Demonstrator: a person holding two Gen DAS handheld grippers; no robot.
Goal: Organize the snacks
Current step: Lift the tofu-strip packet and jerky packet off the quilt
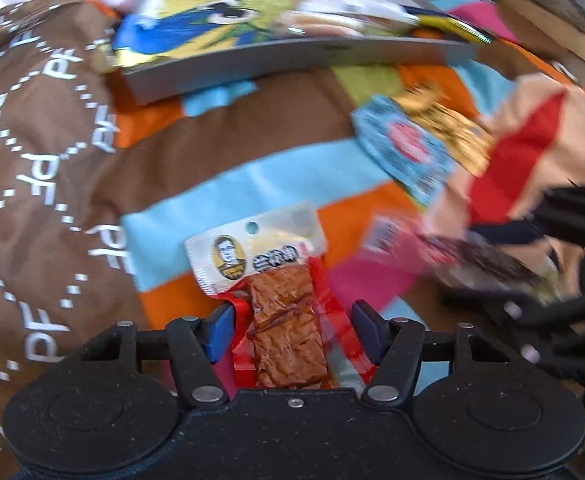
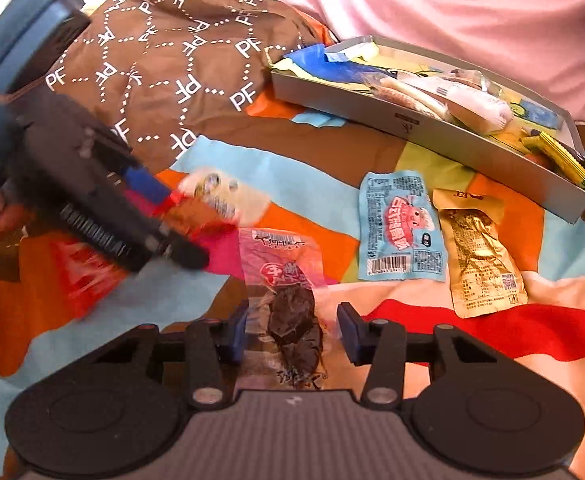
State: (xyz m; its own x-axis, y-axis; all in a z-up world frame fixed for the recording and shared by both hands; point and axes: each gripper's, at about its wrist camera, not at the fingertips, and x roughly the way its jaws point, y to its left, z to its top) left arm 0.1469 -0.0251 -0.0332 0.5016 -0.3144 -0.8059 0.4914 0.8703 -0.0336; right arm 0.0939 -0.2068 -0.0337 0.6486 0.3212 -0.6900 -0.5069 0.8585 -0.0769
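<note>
In the left wrist view, the left gripper [image 1: 292,326] is sitting at bottom centre, its jaws spread wide around a red snack packet [image 1: 280,304] without pinching it. A grey tray [image 1: 300,62] of snacks is lying at the top.

In the right wrist view, the right gripper [image 2: 292,330] is also gaping wide, straddling a clear packet of dark snack [image 2: 290,304] at bottom centre. A blue packet [image 2: 400,226] and a gold packet [image 2: 478,252] are lying right of centre, below the tray [image 2: 432,136].

You see a patchwork cloth [image 2: 312,220] of orange, sky blue, brown and pink, a brown bag [image 2: 164,60] with white dotted lettering, a grey tray [image 2: 412,128], and a light-blue packet [image 2: 400,228].
</note>
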